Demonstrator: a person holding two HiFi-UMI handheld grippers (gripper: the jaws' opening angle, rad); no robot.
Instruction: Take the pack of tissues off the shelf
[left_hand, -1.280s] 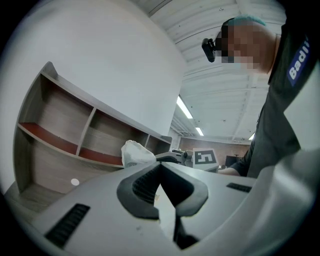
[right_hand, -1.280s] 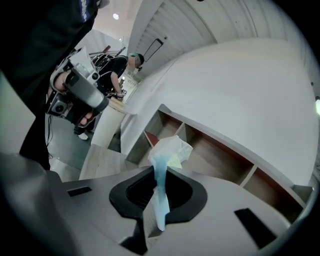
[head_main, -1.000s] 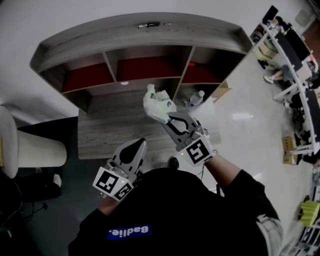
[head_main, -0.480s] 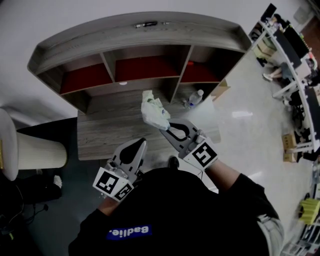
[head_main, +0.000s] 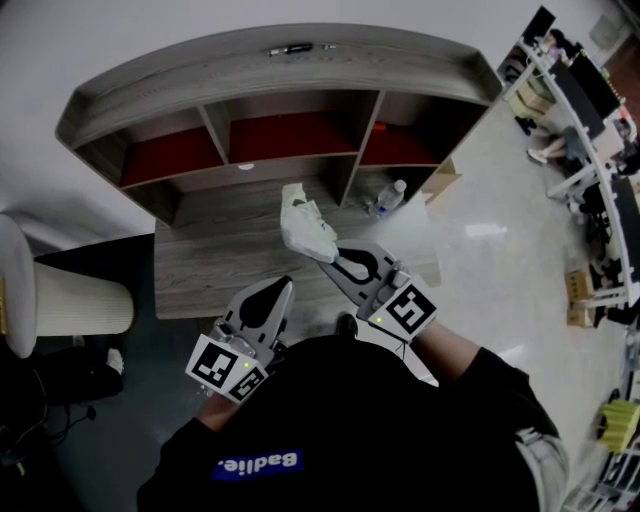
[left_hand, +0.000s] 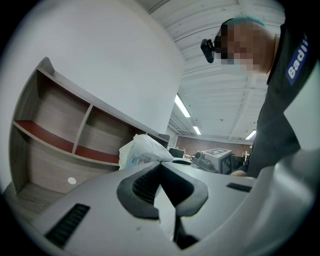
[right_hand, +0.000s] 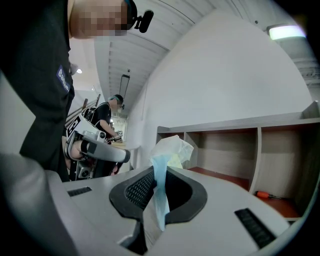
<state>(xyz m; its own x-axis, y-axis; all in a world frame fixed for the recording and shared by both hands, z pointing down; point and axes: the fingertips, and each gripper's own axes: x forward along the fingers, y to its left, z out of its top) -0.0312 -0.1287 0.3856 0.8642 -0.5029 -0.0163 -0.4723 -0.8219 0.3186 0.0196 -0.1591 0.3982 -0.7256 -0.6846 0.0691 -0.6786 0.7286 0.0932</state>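
The pack of tissues (head_main: 303, 226), a white crinkled plastic pack with a pale blue edge, hangs in the air in front of the wooden shelf unit (head_main: 280, 110), above the low table (head_main: 210, 265). My right gripper (head_main: 328, 258) is shut on its lower edge; in the right gripper view the pack (right_hand: 170, 150) sticks up from between the jaws of the right gripper (right_hand: 159, 192). My left gripper (head_main: 275, 292) is held low near my body, shut with nothing in it; its own view shows the left gripper (left_hand: 161, 176) closed and the pack (left_hand: 142, 151) beyond it.
The shelf unit has three open bays with red backing. A small dark object (head_main: 295, 48) lies on its top. A plastic bottle (head_main: 391, 196) stands on the floor at the shelf's right. A pale round lampshade (head_main: 60, 300) is at the left. Desks (head_main: 585, 110) stand at far right.
My right gripper has drawn back towards me and a little left, carrying the pack away from the shelf. The left gripper has stayed still.
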